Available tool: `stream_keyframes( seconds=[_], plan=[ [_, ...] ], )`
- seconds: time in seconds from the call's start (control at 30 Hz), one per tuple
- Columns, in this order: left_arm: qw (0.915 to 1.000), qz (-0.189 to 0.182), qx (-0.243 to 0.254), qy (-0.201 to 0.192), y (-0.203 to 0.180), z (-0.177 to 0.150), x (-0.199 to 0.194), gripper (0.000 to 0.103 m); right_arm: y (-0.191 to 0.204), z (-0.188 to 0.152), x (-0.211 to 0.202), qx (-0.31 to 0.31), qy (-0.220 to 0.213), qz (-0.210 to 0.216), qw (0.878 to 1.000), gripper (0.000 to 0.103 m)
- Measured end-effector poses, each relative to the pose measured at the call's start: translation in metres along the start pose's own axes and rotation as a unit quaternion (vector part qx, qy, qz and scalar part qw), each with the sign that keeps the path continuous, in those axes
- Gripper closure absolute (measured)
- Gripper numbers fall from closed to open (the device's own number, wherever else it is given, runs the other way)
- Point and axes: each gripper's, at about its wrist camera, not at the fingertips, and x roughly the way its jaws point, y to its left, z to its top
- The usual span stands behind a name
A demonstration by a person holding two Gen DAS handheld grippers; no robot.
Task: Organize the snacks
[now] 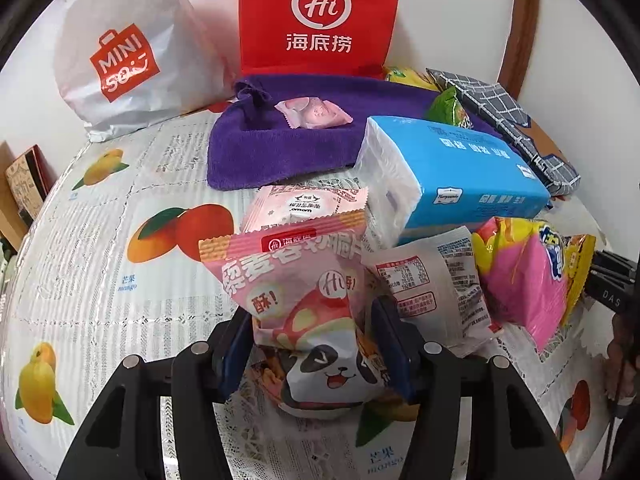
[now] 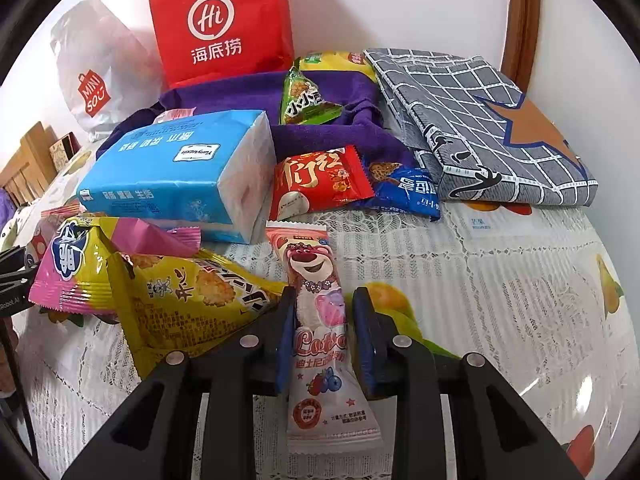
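**Both grippers closed on snack packets above the fruit-print table**

The left gripper (image 1: 310,344) has its blue-padded jaws pressed into the sides of a puffy pink snack bag printed with a panda and a red mushroom (image 1: 304,312), which is pinched in at the waist between them. Just behind it lies a small pale pink sachet (image 1: 304,206), and to its right a white packet showing a nutrition table (image 1: 432,284), then a pink and yellow crinkly bag (image 1: 532,276).

The right gripper (image 2: 324,340) is drawn narrow around a long, slim pink packet with a strawberry bear on it (image 2: 320,320), its pads against the packet's edges. To the left sits a yellow cracker bag (image 2: 188,296); behind are a blue and white tissue pack (image 2: 172,172), a red snack packet (image 2: 316,182), a dark blue packet (image 2: 408,192) and a green triangular packet (image 2: 304,100) on a purple towel (image 2: 332,140). A red paper bag (image 2: 220,24) and a white plastic bag (image 2: 92,76) stand against the wall, beside a folded grey checked cloth (image 2: 480,124). All rests on the lace-covered tablecloth (image 2: 500,280).
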Motion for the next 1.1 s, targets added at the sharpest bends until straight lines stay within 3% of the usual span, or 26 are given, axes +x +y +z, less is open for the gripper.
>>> stream_keyframes(
  seconds=[0.87, 1.1],
  plan=[
    [0.9996, -0.023, -0.017, -0.003, 0.003, -0.002, -0.002, 0.044, 0.003, 0.001, 0.003, -0.012, 0.000, 0.007, 1.000, 0.065],
    [0.9988, -0.031, -0.036, -0.008, 0.010, -0.003, -0.004, 0.053, 0.004, 0.001, 0.003, -0.012, 0.000, 0.007, 1.000, 0.065]
  ],
)
